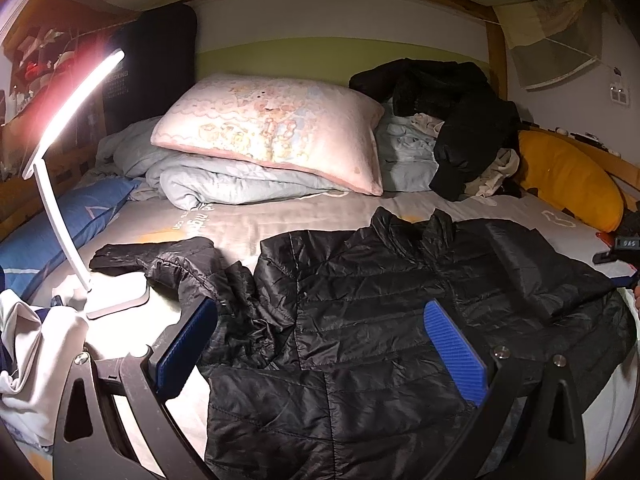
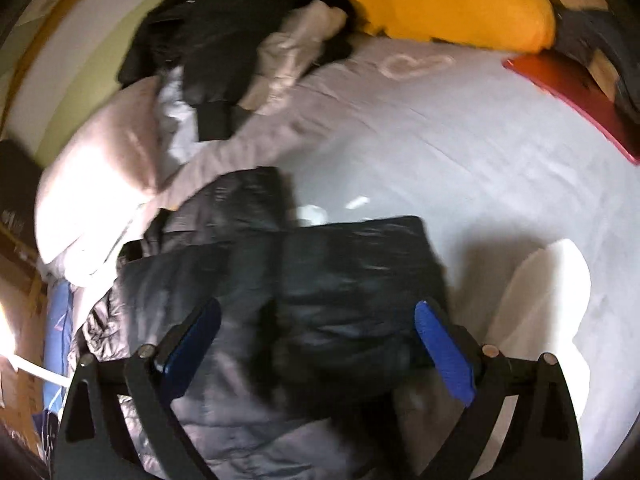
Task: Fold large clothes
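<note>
A black quilted puffer jacket (image 1: 380, 312) lies spread on the bed sheet (image 1: 240, 224), collar toward the pillows. Its left sleeve (image 1: 160, 256) stretches out to the left; its right sleeve (image 1: 532, 272) is folded in over the body. My left gripper (image 1: 320, 336) is open above the jacket's lower left part, holding nothing. In the blurred right wrist view my right gripper (image 2: 316, 340) is open above the jacket's folded sleeve (image 2: 352, 264), holding nothing. The right gripper also shows at the right edge of the left wrist view (image 1: 624, 252).
A lit white desk lamp (image 1: 68, 184) stands on the bed at the left by a white garment (image 1: 28, 344). A pink pillow (image 1: 272, 128), light blue duvet (image 1: 208, 184), black clothes pile (image 1: 452, 120), yellow cushion (image 1: 568, 176) and blue pillow (image 1: 52, 236) line the bed. A red book (image 2: 576, 96) lies at the right.
</note>
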